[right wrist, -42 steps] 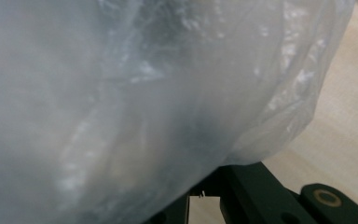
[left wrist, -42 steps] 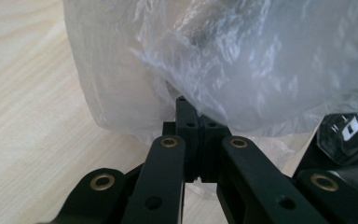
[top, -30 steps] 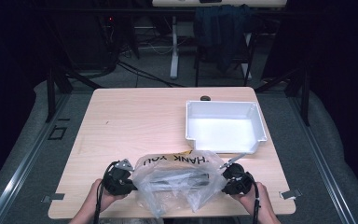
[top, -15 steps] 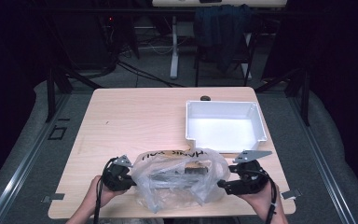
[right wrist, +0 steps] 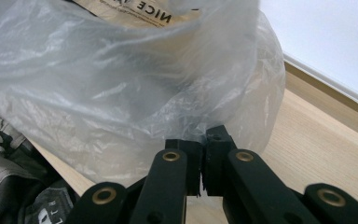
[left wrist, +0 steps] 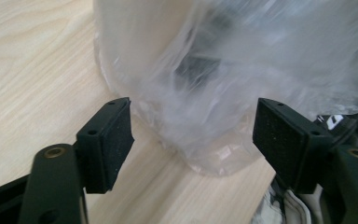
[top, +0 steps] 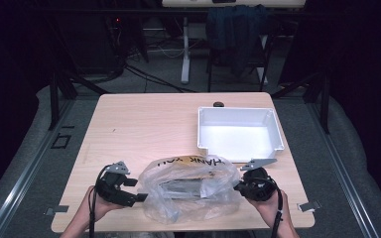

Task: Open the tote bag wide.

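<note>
While the bag [top: 191,186] lies between both grippers, left gripper [left wrist: 193,140] just spread wide, pads clear of plastic, right gripper [right wrist: 204,161] just clamped on the bag's edge.

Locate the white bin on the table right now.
In the high view, the white bin sits at the table's far right, just beyond the plastic bag, with a small black knob behind its back rim.

A crinkled clear plastic bag [top: 191,186] lies on the light wooden table [top: 144,129] near its front edge; a dark boxy item [top: 181,188] sits inside it; behind it, to the right, stands an empty white rectangular tray [top: 239,133].
</note>
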`<state>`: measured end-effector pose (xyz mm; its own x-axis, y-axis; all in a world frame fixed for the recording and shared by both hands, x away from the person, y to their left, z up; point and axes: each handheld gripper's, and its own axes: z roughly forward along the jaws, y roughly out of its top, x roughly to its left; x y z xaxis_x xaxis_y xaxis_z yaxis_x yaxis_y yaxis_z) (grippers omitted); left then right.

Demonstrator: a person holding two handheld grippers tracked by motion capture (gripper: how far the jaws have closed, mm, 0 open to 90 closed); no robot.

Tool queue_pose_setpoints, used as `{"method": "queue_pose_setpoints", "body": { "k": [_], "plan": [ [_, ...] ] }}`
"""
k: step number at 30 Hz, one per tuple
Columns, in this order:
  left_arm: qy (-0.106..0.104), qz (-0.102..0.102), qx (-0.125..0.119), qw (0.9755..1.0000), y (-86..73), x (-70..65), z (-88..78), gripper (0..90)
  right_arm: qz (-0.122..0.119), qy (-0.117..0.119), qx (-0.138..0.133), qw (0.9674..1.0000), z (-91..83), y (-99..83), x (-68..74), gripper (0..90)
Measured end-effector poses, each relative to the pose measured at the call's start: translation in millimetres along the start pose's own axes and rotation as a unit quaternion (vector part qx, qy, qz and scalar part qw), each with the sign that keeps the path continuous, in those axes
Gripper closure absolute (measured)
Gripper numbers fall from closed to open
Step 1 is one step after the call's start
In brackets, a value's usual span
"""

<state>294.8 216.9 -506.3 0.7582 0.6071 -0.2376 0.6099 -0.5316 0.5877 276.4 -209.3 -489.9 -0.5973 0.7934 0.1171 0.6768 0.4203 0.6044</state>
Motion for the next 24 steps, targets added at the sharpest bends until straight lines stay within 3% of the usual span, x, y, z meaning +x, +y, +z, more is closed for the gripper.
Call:
{"method": "queue_pose_setpoints", "body": {
  "k": [3,5,9,12,13,17,19,21,24],
  "plan": [
    [0.002,-0.009,-0.003,1.0,-2.2,2.5,-7.3,25.4,0.002,0.003,-0.001,1.0,0.4,-0.6,-1.1,88.7],
    [-0.005,-0.025,-0.031,0.9992,-3.5,3.7,-19.5,23.6,0.002,-0.001,0.002,1.0,0.8,-0.5,-0.9,88.7],
    [-0.014,-0.036,-0.065,0.9972,4.0,-2.8,-27.3,20.9,0.002,0.0,-0.001,1.0,1.2,0.0,0.5,88.7],
    [-0.014,-0.021,-0.086,0.996,19.4,-17.1,-24.7,20.6,-0.004,-0.001,0.004,1.0,2.0,0.9,2.5,88.7],
    [0.0,-0.005,-0.088,0.9961,28.7,-25.6,-17.3,23.3,-0.006,-0.002,0.007,1.0,3.4,1.4,4.0,88.8],
    [0.006,0.003,-0.077,0.997,34.9,-28.0,0.0,35.6,-0.009,0.0,0.015,0.9998,7.1,1.5,4.5,89.0],
    [0.021,0.006,-0.054,0.9983,34.5,-26.2,15.8,49.8,-0.011,0.0,0.023,0.9997,10.8,0.9,4.6,89.0],
    [0.02,0.004,-0.042,0.9989,31.8,-23.8,25.4,65.3,-0.015,-0.003,0.042,0.999,16.3,-0.2,3.4,88.9],
    [0.025,0.004,-0.022,0.9995,27.1,-19.8,36.5,77.2,-0.014,-0.002,0.051,0.9986,21.0,-1.2,1.3,89.0]
  ]
}}
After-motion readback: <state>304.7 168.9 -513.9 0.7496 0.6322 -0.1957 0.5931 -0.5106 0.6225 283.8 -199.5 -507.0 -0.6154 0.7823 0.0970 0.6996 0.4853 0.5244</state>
